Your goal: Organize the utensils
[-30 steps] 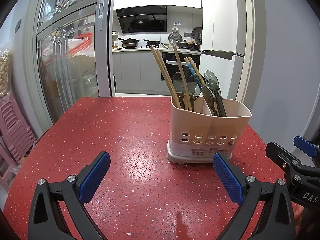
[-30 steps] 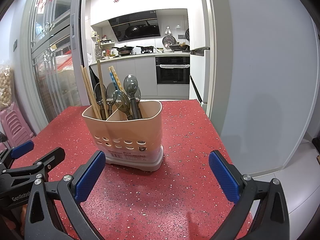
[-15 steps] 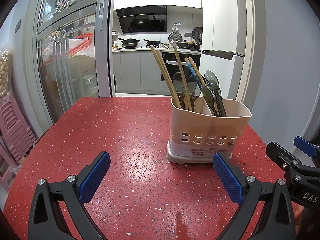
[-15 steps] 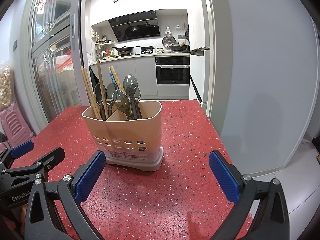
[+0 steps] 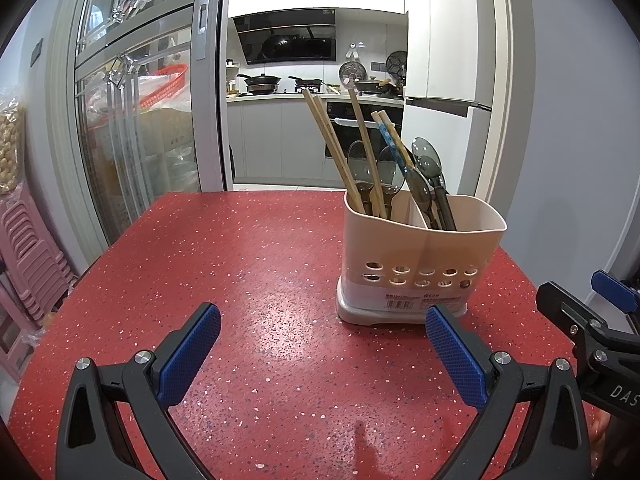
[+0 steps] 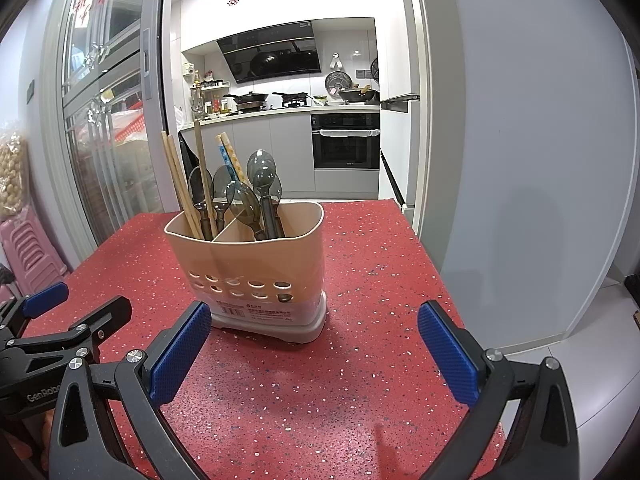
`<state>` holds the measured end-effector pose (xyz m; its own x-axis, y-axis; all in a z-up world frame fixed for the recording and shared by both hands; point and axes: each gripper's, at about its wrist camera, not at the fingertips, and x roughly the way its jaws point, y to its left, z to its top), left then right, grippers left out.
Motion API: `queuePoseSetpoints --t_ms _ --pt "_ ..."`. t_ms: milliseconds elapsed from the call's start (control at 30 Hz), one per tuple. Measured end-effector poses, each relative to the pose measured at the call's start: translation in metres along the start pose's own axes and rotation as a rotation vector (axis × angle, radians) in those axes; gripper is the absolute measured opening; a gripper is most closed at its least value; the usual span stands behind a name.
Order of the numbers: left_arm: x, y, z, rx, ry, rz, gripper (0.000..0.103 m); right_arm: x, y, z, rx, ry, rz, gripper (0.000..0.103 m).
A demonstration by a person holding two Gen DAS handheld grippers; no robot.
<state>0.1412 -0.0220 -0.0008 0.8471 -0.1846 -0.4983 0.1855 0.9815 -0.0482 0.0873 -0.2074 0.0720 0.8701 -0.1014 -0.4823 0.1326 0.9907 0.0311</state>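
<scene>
Holder (image 5: 420,256): upright on the red surface (image 5: 248,264), toward its right edge, two compartments.
Chopsticks (image 5: 340,156): left compartment, leaning left.
Spoons (image 6: 260,196): dark, in both compartments, bowls up.
Left tongs (image 5: 320,354): spread, empty, near the holder.
Right tongs (image 6: 314,346): spread, empty, holder just beyond.

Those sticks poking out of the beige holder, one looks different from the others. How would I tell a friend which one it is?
Start at the red speckled table and find the beige holder, which has two compartments. In its left compartment stand plain wooden chopsticks and some smoky grey spoons. The odd one is the chopstick with a blue pattern along its upper part, leaning right toward the other compartment's spoons.
</scene>
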Motion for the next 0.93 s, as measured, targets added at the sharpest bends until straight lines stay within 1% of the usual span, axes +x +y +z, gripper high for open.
queuePoseSetpoints --t_ms 567,800,933 --pt "0.0017 0.0004 0.0011 -0.012 0.002 0.01 0.103 -0.0004 0.0001 0.0002 0.001 0.001 -0.001 0.103" --pt "-0.0021 0.0011 0.0017 -0.008 -0.024 0.006 0.103 -0.001 -0.0005 0.0005 0.001 0.001 -0.001 0.103" --pt "-0.002 -0.0003 0.0021 0.0 -0.025 0.001 0.103 -0.0014 -0.0008 0.0006 0.001 0.0 0.0 0.103"
